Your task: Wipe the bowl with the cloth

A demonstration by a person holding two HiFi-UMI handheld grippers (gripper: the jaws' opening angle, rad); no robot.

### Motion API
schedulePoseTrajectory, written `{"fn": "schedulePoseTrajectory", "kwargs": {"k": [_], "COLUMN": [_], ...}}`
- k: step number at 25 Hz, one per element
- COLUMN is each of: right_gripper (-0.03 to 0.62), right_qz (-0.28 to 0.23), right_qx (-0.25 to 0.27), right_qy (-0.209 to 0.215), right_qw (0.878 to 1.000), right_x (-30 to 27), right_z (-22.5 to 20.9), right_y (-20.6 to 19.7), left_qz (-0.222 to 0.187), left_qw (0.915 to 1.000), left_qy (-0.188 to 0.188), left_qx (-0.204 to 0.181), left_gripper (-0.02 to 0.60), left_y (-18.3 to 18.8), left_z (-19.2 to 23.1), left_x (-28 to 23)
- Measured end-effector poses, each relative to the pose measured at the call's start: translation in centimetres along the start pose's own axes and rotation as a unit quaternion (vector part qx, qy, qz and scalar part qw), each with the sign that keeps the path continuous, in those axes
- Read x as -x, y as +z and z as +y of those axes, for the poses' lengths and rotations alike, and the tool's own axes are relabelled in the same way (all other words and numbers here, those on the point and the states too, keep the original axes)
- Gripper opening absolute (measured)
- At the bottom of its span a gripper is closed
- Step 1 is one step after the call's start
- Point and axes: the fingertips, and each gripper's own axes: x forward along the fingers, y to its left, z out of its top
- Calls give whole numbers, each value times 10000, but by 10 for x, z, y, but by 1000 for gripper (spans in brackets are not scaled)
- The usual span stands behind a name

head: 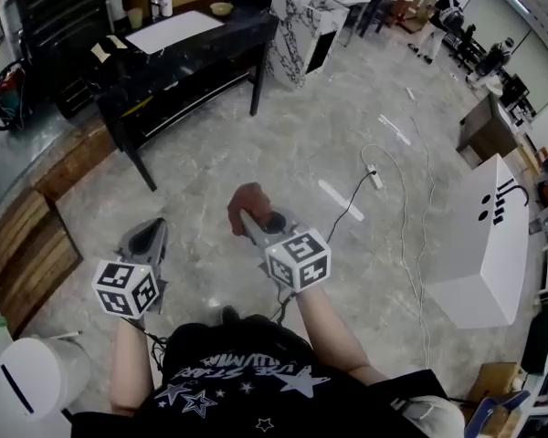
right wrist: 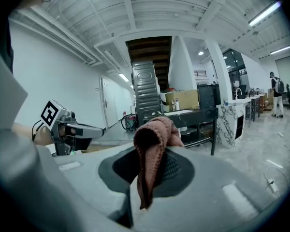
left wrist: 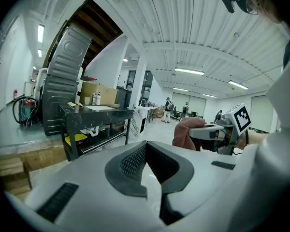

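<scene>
I stand on a grey floor, a gripper in each hand. My right gripper (head: 250, 219) is shut on a reddish-brown cloth (head: 248, 204); in the right gripper view the cloth (right wrist: 153, 139) hangs folded over the jaws of that gripper (right wrist: 152, 172). My left gripper (head: 149, 237) is beside it at the left, shut and empty, and its dark pads (left wrist: 135, 161) meet in the left gripper view. From there the cloth (left wrist: 185, 134) shows to the right. A small pale bowl (head: 221, 9) sits far off on the black table (head: 196, 39).
A marble-patterned cabinet (head: 297, 36) stands beside the black table. A white cabinet (head: 479, 245) is at the right, with cables (head: 388, 185) trailing across the floor. Wooden pallets (head: 27, 254) and a white bin (head: 32, 372) are at the left. People (head: 447, 12) stand far back.
</scene>
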Motion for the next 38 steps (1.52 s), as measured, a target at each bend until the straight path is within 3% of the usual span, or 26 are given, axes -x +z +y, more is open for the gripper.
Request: {"fn": "schedulePoseTrajectory", "kwargs": {"k": [6, 16, 26, 38], "right_gripper": [51, 51, 51, 51], "right_qz": [-111, 1, 132, 112], "right_qx": [-40, -122, -219, -400], "right_qy": [47, -222, -577, -977], "right_qw": [9999, 9997, 9980, 9943], "right_x": [-1, -32, -125, -267], "right_z": [-18, -61, -137, -223], "right_y": [5, 11, 40, 115], "left_qz": [-34, 137, 266, 472], "left_qw": [10000, 9992, 9987, 9956], "left_qy": [32, -316, -444, -811], "left_qx": [-3, -227, -2, 66], "left_gripper": [8, 8, 8, 8], "left_y": [-1, 16, 55, 122], "left_z": [0, 19, 108, 217], "left_x": [-13, -63, -173, -290]}}
